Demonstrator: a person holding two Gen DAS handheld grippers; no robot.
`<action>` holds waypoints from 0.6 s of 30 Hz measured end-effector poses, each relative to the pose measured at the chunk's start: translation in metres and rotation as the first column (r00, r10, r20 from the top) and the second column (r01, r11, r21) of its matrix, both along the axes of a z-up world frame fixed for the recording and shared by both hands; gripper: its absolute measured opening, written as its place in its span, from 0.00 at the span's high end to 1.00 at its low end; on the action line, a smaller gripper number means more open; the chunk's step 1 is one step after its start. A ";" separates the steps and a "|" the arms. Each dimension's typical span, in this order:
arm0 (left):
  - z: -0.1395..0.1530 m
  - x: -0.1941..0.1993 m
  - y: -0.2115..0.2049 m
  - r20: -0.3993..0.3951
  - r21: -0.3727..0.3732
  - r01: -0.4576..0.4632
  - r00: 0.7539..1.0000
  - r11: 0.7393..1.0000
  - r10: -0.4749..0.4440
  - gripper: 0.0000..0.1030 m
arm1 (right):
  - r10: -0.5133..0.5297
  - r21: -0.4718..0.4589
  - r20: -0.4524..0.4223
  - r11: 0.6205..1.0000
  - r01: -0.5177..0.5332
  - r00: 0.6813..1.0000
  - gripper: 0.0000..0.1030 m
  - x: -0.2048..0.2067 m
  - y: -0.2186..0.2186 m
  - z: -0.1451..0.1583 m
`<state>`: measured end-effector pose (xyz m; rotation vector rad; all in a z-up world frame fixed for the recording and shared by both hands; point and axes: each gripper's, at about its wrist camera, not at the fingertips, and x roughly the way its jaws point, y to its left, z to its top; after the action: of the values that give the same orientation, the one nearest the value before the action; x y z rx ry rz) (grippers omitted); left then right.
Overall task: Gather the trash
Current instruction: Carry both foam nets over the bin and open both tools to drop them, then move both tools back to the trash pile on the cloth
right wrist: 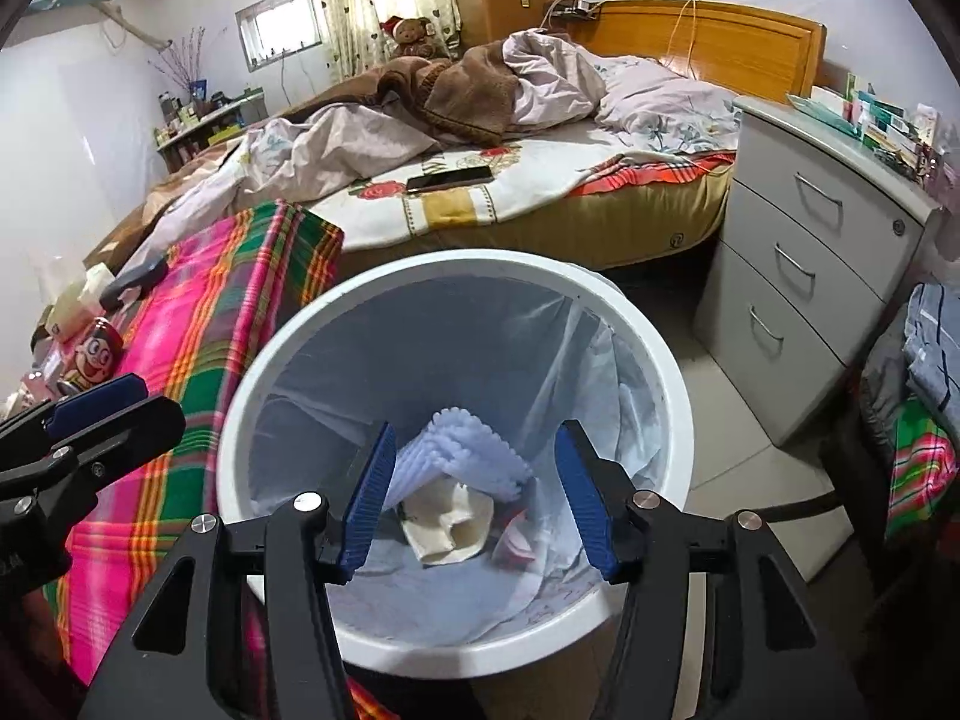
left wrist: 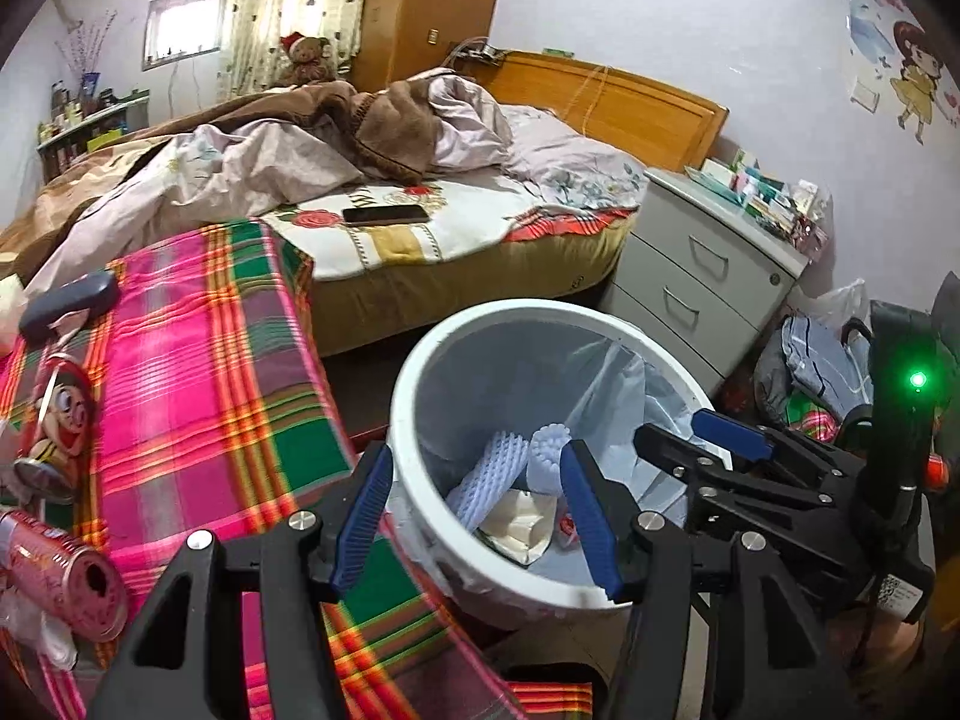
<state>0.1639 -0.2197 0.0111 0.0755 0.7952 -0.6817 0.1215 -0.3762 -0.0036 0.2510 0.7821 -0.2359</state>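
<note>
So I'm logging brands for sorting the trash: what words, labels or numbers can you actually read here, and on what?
None can be read for certain.
Pink can: markings, too blurred.
Cartoon-face can: a face, no legible words.
Boxes on the nightstand: print too small.
White sticker on the right gripper: a code, unreadable.
Wall sticker of a girl: small marks, unreadable.

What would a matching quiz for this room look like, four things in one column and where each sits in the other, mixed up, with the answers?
Things:
1. smartphone
2. teddy bear
3. pink can
4. ridged white foam piece

Places:
A. inside the lined white trash bin
B. lying on its side on the plaid cloth
C. flat on the floral bedspread
D. by the curtain at the far side of the bed

Pairs: 1-C, 2-D, 3-B, 4-A
</note>
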 end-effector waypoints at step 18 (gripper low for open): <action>0.019 -0.021 0.112 0.073 -0.059 -0.199 0.976 0.978 0.203 0.41 | 0.121 0.005 0.134 0.992 -0.123 0.984 0.45 -0.004 0.062 0.028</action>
<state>0.1428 -0.1074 0.0300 -0.0250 0.6980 -0.5038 0.1173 -0.3146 0.0243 0.2285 0.6640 -0.0970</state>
